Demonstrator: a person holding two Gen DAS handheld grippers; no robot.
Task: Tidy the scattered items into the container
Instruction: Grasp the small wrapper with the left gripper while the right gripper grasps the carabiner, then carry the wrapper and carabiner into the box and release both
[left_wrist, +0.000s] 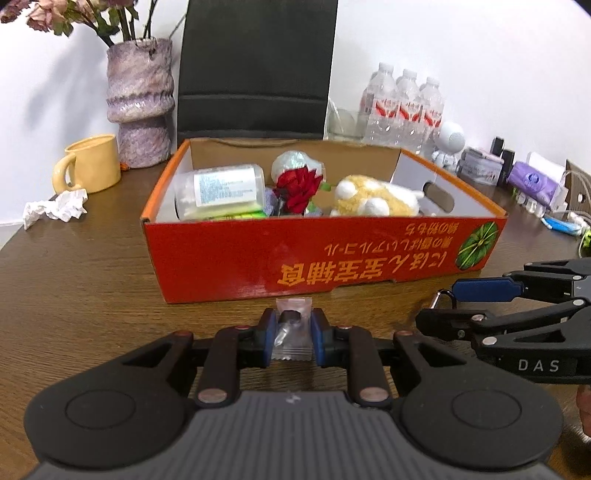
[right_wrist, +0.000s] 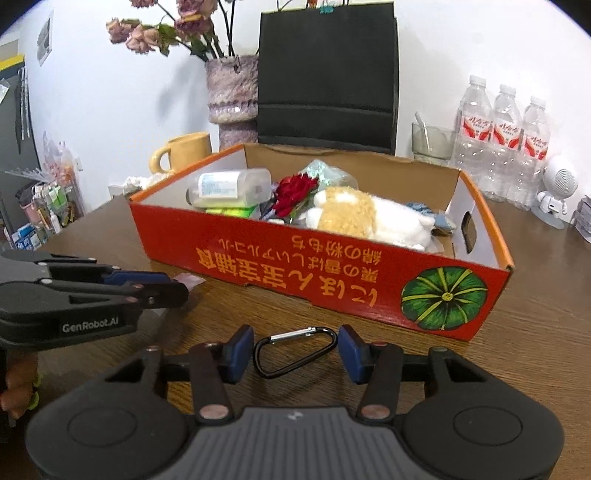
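Observation:
A small clear packet (left_wrist: 291, 332) with a dark piece inside is pinched between the blue pads of my left gripper (left_wrist: 293, 325), which is shut on it just in front of the red cardboard box (left_wrist: 332, 258). My right gripper (right_wrist: 295, 345) is shut on a black carabiner (right_wrist: 293, 333) with a silver gate, its pads pressing on the two ends, near the box's front wall (right_wrist: 295, 280). In the box lie a clear bottle (left_wrist: 221, 188), a red rose (left_wrist: 297, 188) and a yellow-white plush toy (left_wrist: 373, 199). The left gripper (right_wrist: 177, 284) shows at the left of the right wrist view.
On the brown wooden table stand a yellow mug (left_wrist: 92, 164), a purple vase (left_wrist: 140, 103) and a crumpled tissue (left_wrist: 55, 208) at the left. Water bottles (left_wrist: 406, 107), a glass, a white figurine (right_wrist: 556, 192) and small clutter sit at the right. A black chair back (left_wrist: 255, 70) is behind the box.

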